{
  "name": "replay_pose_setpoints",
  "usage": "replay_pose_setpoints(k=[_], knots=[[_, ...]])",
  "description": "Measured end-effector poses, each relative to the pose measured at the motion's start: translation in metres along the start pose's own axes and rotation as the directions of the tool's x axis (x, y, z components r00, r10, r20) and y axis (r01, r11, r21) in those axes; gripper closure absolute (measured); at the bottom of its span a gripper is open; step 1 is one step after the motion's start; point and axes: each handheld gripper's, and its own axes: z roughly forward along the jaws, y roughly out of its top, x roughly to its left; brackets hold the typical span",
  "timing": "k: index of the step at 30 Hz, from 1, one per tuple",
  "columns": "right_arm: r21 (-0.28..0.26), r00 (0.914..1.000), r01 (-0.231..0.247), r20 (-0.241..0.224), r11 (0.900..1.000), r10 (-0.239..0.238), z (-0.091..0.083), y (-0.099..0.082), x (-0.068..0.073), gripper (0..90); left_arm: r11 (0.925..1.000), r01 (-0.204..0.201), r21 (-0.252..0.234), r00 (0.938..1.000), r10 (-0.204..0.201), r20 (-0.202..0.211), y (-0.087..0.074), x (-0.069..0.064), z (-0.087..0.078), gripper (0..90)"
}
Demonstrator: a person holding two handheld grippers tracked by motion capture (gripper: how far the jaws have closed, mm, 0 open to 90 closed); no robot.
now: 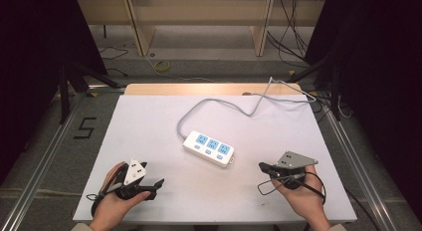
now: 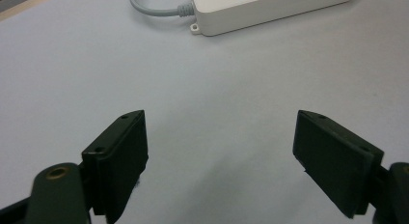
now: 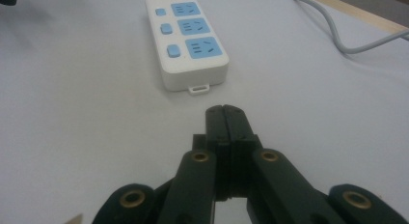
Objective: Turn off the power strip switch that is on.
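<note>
While the power strip [image 1: 209, 148] lies untouched at mid-worktop [image 1: 149, 121], between the wide-jawed left tool [image 1: 158, 183] and the empty, fully closed right tool [image 1: 262, 167], the approach is judged unstarted, and a reach toward it is called for.

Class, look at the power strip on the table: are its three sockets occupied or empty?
Empty. The power strip lies flat on the table, and all three blue sockets face up with no plug in any of them.

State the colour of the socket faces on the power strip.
Light blue, set in the white power strip; the right gripper view shows them best.
</note>
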Motion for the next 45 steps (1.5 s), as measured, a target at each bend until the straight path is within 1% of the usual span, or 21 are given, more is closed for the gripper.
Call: replay_pose_setpoints(k=[24, 26, 36, 45], knots=[[0.005, 0.9998, 0.018, -0.007, 0.9998, -0.018, 0.007, 0.016, 0.0, 90.0, 1.0, -0.001, -0.001, 1.0, 0.001, 0.0, 0.0, 0.0, 0.0, 19.5], [0.006, 0.9999, 0.014, -0.009, 0.9999, -0.013, 0.008, 0.017, 0.001, 90.0, 1.0, -0.001, -0.002, 1.0, 0.001, 0.0, 0.0, 0.0, 0.0, 19.6], [0.012, 0.9995, 0.028, -0.017, 0.9995, -0.028, 0.013, 0.024, 0.003, 90.0, 1.0, 0.0, -0.002, 1.0, 0.0, 0.001, 0.0, -0.001, 0.0, 19.6], [0.012, 0.9995, 0.027, -0.019, 0.9996, -0.027, 0.016, 0.029, 0.003, 90.0, 1.0, -0.001, -0.002, 1.0, 0.001, 0.001, 0.0, -0.001, 0.0, 19.6]])
